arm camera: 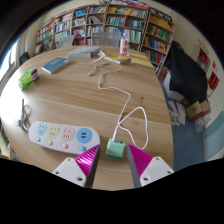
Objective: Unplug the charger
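Resting on the wooden desk (70, 95), a green charger (117, 149) sits between the spread fingers of the hand-held gripper (115, 163), untouched; its white cable (135, 110) loops away, beside a power strip (62, 135).

Handheld 2-finger gripper (116, 165): 2 white, blocky plastic fingers (68, 167), angular outer faces, tapering toward the tips. Each carries 1 magenta triangular pad (87, 158) on its inner face, so 2 pads total, bright and matte, with a faint fine texture. No cables, screws or markings visible.
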`<state>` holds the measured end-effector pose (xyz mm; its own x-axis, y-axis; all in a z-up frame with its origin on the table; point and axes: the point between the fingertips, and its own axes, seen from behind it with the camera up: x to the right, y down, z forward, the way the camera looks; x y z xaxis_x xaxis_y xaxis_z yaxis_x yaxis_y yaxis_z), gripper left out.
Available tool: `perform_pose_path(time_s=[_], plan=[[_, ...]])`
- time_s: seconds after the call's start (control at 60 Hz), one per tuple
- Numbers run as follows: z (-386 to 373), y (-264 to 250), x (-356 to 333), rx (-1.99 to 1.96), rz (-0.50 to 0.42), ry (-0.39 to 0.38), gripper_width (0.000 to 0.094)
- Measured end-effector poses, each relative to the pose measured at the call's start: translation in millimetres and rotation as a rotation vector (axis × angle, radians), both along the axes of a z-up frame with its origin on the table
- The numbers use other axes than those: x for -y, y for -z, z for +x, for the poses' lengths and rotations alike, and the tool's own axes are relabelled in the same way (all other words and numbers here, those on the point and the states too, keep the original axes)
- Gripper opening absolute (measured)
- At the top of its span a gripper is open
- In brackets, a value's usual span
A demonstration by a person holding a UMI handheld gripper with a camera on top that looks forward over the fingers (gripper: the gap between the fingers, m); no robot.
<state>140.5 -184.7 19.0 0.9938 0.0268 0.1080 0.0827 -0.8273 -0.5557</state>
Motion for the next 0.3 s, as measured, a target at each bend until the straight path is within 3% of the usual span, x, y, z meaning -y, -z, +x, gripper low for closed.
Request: perform_pose_path(time_s=[0.067,0.117,0.3], plan=[[-2,5,2,-0.007,-0.024,-0.013,0.0757],[2,2,5,0.007,-0.031,-0.006,0.0849],[-1,-39,30,0.003,0.014,0.064,0.0849]])
